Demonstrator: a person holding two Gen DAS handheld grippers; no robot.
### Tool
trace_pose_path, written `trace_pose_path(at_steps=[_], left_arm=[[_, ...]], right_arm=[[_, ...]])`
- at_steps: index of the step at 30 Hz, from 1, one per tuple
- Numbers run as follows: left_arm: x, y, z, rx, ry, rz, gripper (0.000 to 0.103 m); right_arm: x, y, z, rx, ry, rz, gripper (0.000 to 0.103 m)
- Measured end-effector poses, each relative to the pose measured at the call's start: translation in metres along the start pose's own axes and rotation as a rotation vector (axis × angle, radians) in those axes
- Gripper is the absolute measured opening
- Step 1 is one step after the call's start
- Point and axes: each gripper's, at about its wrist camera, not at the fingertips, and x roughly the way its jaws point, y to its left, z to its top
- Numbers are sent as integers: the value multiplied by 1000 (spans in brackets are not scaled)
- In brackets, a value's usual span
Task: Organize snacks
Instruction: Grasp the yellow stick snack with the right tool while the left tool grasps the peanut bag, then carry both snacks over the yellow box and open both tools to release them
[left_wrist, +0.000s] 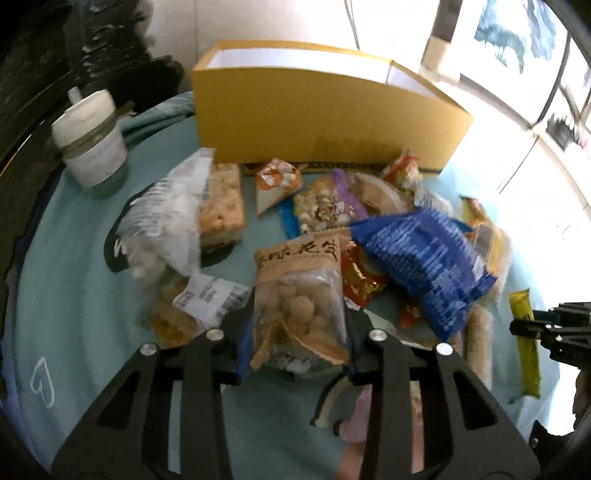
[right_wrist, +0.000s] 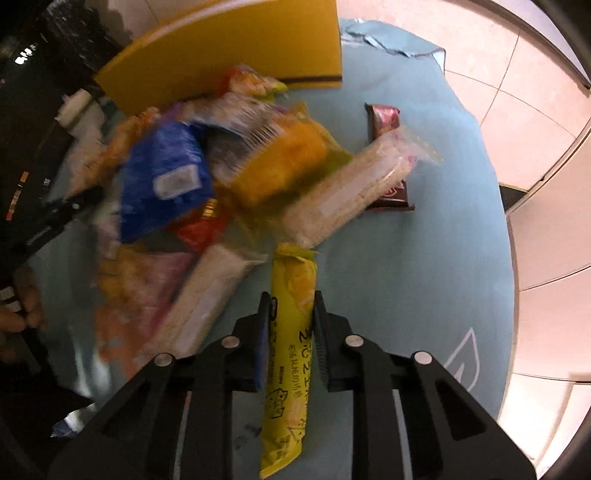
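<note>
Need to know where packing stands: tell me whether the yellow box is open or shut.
Open. The yellow box shows no lid in the left wrist view; its white inner walls show over the rim. Cannot tell whether it holds anything.

Tabletop: I see a round tabletop (right_wrist: 424, 258) under pale blue cloth.
Floor: glossy pinkish tiles (right_wrist: 517, 66).
Light: strong daylight from windows (left_wrist: 517, 55) beyond.
Left side: dark, unclear.

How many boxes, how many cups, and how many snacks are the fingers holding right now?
Yellow box: 1
White cup: 1
Snacks held in fingers: 2 (peanut bag in the left gripper, yellow stick pack in the right gripper)
Total: 4
</note>
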Motion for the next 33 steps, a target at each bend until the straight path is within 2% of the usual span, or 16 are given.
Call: trace_pose_path(at_steps=[5,10,33], left_arm=[[-27,-1,-2,-18,-50,-42,37],[-51,-10,1,-15,-97,-84,37],[-95,-12,11,-14,-175,-93,37]], right_arm=[[-30,3,3,-4,-54,60,21],[-51,3,0,-20,-87,83,21],[-108,39,21,-84,-228,162,21]])
